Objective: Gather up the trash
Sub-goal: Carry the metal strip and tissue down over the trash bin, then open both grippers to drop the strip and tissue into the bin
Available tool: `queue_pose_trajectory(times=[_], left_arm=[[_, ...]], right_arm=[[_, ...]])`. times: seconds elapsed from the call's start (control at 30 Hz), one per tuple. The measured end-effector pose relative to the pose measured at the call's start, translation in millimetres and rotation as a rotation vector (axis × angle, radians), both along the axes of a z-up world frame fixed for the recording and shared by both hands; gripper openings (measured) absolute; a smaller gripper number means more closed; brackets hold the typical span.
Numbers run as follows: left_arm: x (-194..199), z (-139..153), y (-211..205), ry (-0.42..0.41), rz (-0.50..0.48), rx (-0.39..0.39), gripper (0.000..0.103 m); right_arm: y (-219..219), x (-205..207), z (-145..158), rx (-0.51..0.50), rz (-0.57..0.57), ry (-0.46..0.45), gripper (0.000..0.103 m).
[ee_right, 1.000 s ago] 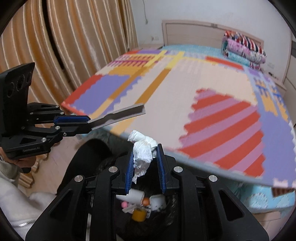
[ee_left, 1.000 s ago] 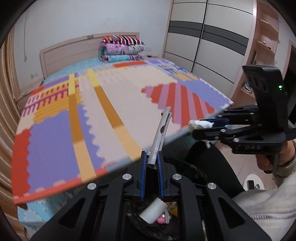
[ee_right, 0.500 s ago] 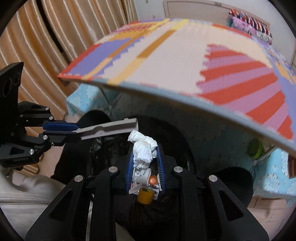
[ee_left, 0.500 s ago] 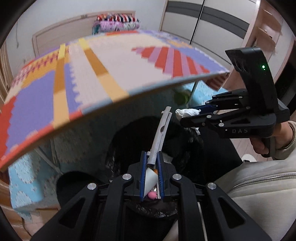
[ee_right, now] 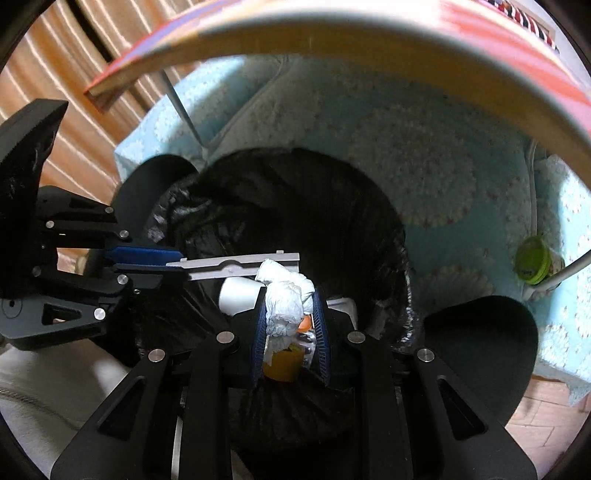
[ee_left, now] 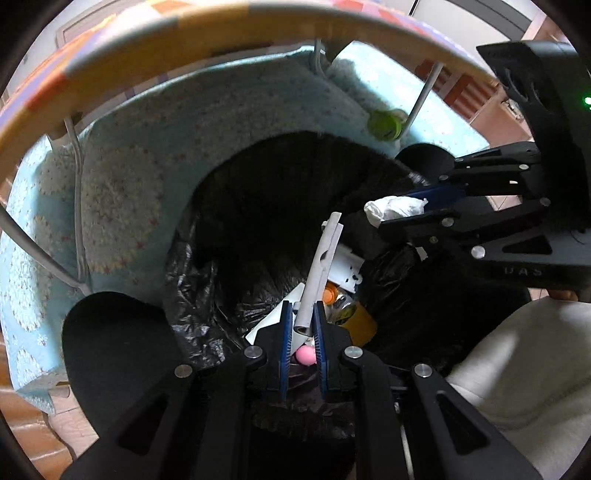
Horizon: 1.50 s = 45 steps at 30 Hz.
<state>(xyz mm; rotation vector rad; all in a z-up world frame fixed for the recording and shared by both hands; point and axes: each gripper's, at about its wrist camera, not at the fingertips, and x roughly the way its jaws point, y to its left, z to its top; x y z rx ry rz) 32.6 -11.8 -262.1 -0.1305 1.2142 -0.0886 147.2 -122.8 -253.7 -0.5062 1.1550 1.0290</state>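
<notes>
Left wrist view, looking steeply down: my left gripper (ee_left: 302,332) is clamped tight on the near end of a flat grey plastic strip (ee_left: 322,264), thin, rigid and notched along its length, which juts forward over the open mouth of a bin lined with a black bag (ee_left: 192,273). To the right in this view my right gripper (ee_left: 400,216) pinches a crumpled white tissue (ee_left: 395,207), soft and wadded, its loose end bulging past the blue ribbed pads. From the right wrist view the same tissue (ee_right: 286,306) fills the narrow gap between my right pads, and the grey strip (ee_right: 236,266) crosses level just beyond it, held out by the left gripper (ee_right: 173,262). Both pieces of trash hang directly above the bag (ee_right: 369,236), whose film is glossy and creased. Rubbish already lies inside: a white paper cup (ee_right: 238,298), an orange-capped bottle (ee_left: 354,317) and a small pink ball (ee_left: 305,355). I judge this to be the drop step, with both hands carried over the bin. What comes next calls for parting each pair of pads so the strip and tissue fall clear; the tissue may cling to the ribs and need a shake. Around the bin sit a pale blue quilted bedspread (ee_left: 221,122), metal legs, and the curved edge of a colourful foam mat (ee_left: 258,33) overhead.
</notes>
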Motion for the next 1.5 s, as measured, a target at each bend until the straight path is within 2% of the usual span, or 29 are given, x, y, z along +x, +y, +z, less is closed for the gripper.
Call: queue_pose_trajectory(times=[0.27,0.63,0.8,0.83,0.9,0.93,0.97,1.07,1.23,1.43,1.5], left_arm=[[10,-20,-2,0.066,0.014,0.046,0.011],[18,-23,-6,0.064,0.002,0.060,0.011],[16,-18,-10,0.044,-0.018,0.053,0.013],[16,-16,-11,0.038,-0.018,0.054,0.016],[14,-9,-9,0.017,-0.009,0.049,0.033],[13,-5,-8,0.003,-0.001,0.046,0.050],[12,-1,-7,-0.013,0.008,0.043,0.058],[8,11,-2,-0.037,0.021,0.012,0.058],[2,29,4,-0.075,0.022,0.014,0.058],[-7,53,9,-0.119,0.025,-0.029,0.058],[-9,58,8,-0.127,0.019,-0.021,0.058]], right_arm=[[5,-2,-24,-0.051,0.004,0.018,0.024],[9,2,-33,-0.057,-0.010,0.028,0.026],[9,3,-33,-0.052,-0.012,0.022,0.038],[9,3,-32,-0.049,-0.012,0.020,0.040],[8,2,-29,-0.039,-0.012,0.015,0.042],[8,3,-28,-0.037,-0.013,0.015,0.042],[7,3,-27,-0.034,-0.016,0.015,0.042],[3,4,-20,-0.021,-0.018,0.018,0.043],[-6,2,2,0.011,-0.014,0.002,0.043],[-19,1,30,0.052,-0.023,-0.017,0.048],[-24,-1,38,0.056,-0.032,-0.031,0.051]])
